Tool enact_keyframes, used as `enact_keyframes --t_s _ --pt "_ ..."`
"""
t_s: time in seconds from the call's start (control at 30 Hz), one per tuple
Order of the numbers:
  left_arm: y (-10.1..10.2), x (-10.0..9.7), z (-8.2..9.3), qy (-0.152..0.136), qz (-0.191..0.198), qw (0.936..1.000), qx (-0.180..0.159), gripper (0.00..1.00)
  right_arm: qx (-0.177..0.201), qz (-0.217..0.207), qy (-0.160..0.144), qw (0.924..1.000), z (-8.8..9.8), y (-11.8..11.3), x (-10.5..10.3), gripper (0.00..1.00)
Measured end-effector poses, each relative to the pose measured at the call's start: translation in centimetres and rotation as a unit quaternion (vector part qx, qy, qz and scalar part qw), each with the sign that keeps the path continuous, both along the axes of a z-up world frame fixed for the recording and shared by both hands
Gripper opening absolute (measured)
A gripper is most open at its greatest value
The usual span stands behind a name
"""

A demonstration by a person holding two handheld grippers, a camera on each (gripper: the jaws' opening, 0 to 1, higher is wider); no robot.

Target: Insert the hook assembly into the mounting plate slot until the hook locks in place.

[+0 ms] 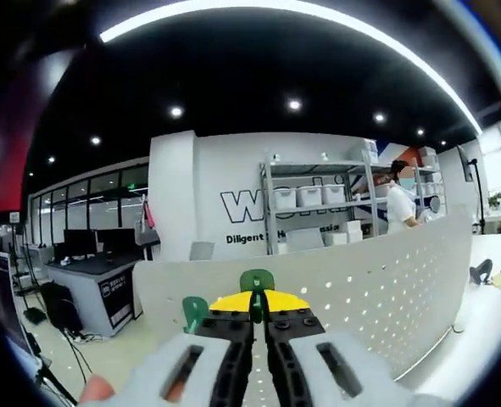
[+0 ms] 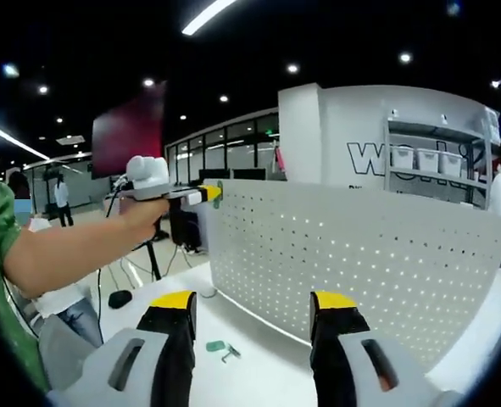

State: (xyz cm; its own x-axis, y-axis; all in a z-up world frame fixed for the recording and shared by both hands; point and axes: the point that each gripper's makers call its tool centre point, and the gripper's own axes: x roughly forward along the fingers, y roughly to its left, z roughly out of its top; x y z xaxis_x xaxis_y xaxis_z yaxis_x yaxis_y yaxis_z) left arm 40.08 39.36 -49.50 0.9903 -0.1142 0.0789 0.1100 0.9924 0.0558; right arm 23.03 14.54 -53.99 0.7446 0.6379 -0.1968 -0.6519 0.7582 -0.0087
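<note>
In the left gripper view, the left gripper [image 1: 258, 315] has its black, yellow-tipped jaws clenched together on a green hook [image 1: 256, 281], whose rounded top stands up just above the jaw tips. A second green hook piece [image 1: 194, 310] shows just to the left of the jaws, at the top edge of the white perforated mounting plate [image 1: 386, 284]; whether it is seated in a slot cannot be told. The plate stands upright and runs away to the right, its face dotted with rows of small holes. Behind it are metal shelves with white bins [image 1: 318, 199] against a wall with lettering, and a person [image 1: 398, 203] stands beside them. In the right gripper view, the right gripper [image 2: 254, 314] has its jaws released and wide apart, with nothing between them, above the white desk [image 2: 258, 356]. On the desk between the jaws lies a small green hook part [image 2: 220, 348], apart from both jaws and in front of the plate's foot. The same perforated plate [image 2: 352, 254] rises behind it. At the plate's upper left corner, the other gripper [image 2: 208, 194] comes in from the left, held by a bare arm [image 2: 72, 246], with its yellow tips at the plate's top edge.
</note>
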Motion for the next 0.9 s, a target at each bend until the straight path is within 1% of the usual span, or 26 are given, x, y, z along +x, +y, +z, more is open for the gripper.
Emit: enact_keyframes --t_s 0.2,0.27,0.37,0.53,0.67,0.9 --pt "0.2 0.4 -0.5 0.006 0.0 1.0 -0.006 0.03 -0.003 -0.001 -0.005 1.0 0.5 0.2 0.1 0.56" --pt "0.3 0.6 -0.8 0.011 0.005 0.9999 -0.003 0.03 -0.004 -0.001 -0.006 1.0 0.7 0.4 0.0 0.57" --pt "0.7 0.9 -1.1 0.016 0.008 0.9998 -0.009 0.03 -0.005 0.001 -0.007 1.0 0.8 0.5 -0.2 0.57" --pt "0.6 1.2 -1.1 0.014 0.009 0.9998 -0.006 0.03 -0.005 0.001 -0.006 1.0 0.7 0.2 -0.2 0.56" --pt "0.8 1.5 -1.6 0.019 0.011 0.9997 -0.006 0.03 -0.004 0.003 -0.007 1.0 0.7 0.2 -0.4 0.56" --pt "0.5 1.4 -1.7 0.011 0.01 0.9999 0.004 0.03 -0.004 0.006 -0.003 1.0 0.7 0.4 -0.4 0.56"
